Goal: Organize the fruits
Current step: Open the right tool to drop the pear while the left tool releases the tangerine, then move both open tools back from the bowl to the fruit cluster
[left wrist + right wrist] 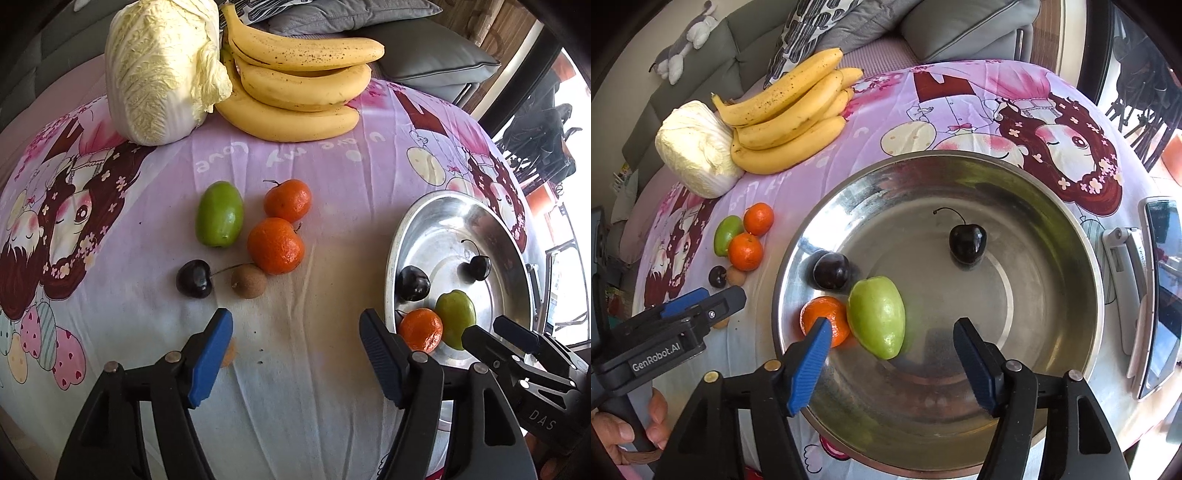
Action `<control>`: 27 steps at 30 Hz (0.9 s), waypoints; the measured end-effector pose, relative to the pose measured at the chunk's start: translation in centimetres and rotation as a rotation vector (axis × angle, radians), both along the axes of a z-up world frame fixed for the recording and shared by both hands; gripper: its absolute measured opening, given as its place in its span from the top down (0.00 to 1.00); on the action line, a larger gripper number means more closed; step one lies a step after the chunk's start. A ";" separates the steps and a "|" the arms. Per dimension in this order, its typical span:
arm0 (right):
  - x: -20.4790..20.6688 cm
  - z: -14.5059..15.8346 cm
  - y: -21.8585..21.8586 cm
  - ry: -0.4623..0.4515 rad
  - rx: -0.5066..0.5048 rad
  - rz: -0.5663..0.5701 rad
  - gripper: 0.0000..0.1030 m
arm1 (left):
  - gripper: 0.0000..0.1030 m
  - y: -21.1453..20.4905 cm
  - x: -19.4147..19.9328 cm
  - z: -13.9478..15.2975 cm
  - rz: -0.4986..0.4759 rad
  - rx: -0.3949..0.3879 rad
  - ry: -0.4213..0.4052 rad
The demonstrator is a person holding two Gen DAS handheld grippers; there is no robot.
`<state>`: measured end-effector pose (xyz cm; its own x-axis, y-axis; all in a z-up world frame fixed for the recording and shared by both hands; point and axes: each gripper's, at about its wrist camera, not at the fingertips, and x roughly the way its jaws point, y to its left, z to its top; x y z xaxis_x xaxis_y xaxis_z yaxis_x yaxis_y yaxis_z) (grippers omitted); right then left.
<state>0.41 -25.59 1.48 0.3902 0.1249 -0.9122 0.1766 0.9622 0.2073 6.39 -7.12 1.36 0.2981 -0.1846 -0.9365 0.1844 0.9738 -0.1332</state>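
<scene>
Metal bowl (1071, 258): holds 4 fruits — 2 cherries, 1 orange (827, 317), 1 green fruit (877, 317).
Surface (295, 350): 5 small fruits left, 1 possibly a longan (248, 282); bananas (303, 85) beyond.
Left tongs (295, 343): open, empty.
Right tongs (892, 350): open, empty, over bowl.

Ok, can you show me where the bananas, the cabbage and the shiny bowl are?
bananas (295, 88): left wrist view, middle of the bunch.
cabbage (159, 70): left wrist view, its leafy side.
shiny bowl (1052, 295): right wrist view, bare inner wall.
</scene>
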 end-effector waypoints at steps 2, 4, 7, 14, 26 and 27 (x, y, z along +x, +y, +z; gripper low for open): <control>0.1 -0.1 0.0 0.001 -0.007 0.002 0.24 | 0.23 0.0 0.0 -0.2 0.001 0.014 -0.001; 0.1 -0.2 0.0 0.001 -0.010 0.002 0.20 | 0.19 0.1 0.1 -0.2 0.004 0.019 -0.007; 0.2 -0.2 0.1 -0.002 -0.015 0.005 0.16 | 0.19 0.2 0.2 -0.2 0.007 0.022 -0.015; 0.2 -0.2 0.1 -0.005 -0.016 0.008 0.08 | 0.13 0.6 0.3 -0.2 0.023 0.026 -0.022; 0.2 0.0 0.1 -0.016 -0.026 0.003 0.00 | 0.12 1.1 0.4 0.3 0.052 0.034 -0.053; 0.3 0.0 0.2 -0.009 -0.029 0.004 0.00 | 0.12 1.2 0.5 0.4 0.057 0.035 -0.059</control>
<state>0.68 -25.37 1.44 0.3978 0.1003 -0.9120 0.1708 0.9685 0.1810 6.84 -5.95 1.72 0.3621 -0.1327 -0.9227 0.1348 0.9869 -0.0890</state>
